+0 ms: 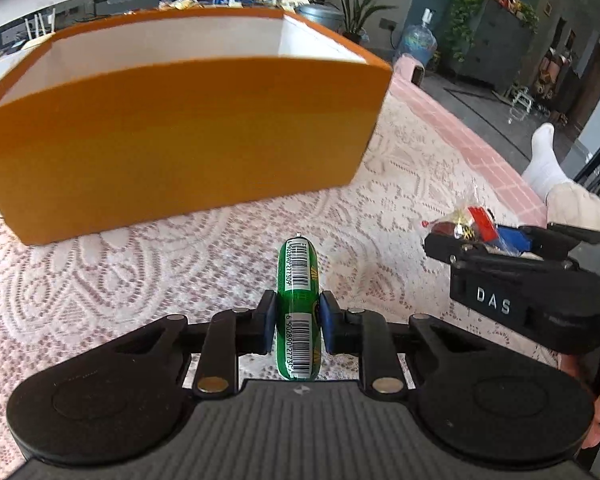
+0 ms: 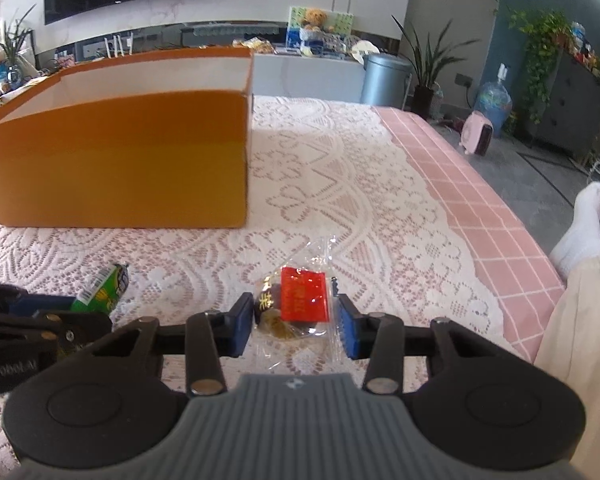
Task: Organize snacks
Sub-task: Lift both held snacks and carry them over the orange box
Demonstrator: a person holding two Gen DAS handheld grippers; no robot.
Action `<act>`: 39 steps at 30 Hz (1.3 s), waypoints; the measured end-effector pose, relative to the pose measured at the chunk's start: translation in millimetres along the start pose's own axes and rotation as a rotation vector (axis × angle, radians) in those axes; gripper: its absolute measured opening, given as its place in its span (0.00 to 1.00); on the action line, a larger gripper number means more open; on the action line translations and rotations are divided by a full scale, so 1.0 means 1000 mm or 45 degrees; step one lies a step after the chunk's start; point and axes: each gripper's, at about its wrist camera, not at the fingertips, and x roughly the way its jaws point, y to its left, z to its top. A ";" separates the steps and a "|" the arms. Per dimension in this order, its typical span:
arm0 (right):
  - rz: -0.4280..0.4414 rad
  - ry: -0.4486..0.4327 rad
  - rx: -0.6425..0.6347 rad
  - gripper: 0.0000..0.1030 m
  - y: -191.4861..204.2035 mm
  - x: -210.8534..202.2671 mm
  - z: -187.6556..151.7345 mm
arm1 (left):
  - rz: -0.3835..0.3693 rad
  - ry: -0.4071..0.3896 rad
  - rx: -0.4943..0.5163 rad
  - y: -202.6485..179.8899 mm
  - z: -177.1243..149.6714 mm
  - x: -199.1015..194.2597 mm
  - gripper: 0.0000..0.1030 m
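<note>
1. Nearest the left wrist camera, the left gripper (image 1: 298, 326) pinches a green foil-wrapped sausage stick (image 1: 298, 280) between its blue pads, the stick pointing away over the white lace tablecloth (image 1: 140, 280).
2. Beyond it on the far left stands an open orange cardboard box (image 1: 172, 136).
3. To the right, the right gripper (image 2: 296, 324) has its pads against the sides of a clear plastic snack packet with a red label (image 2: 302, 296) lying on the lace.

You have the open orange cardboard box (image 2: 116, 160) standing on the white lace tablecloth (image 2: 340, 200), behind both snacks. The green foil-wrapped sausage stick (image 1: 298, 304) sits in front of it, with the clear plastic packet with a red label (image 2: 300, 300) to its right.
</note>
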 end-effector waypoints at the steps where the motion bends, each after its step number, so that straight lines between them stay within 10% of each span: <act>1: 0.002 -0.009 -0.008 0.40 0.001 -0.002 0.000 | 0.005 -0.011 -0.007 0.001 0.000 -0.004 0.24; 39: 0.325 -0.275 -0.131 0.40 0.026 -0.091 0.074 | 0.155 -0.345 -0.079 0.040 0.065 -0.112 0.24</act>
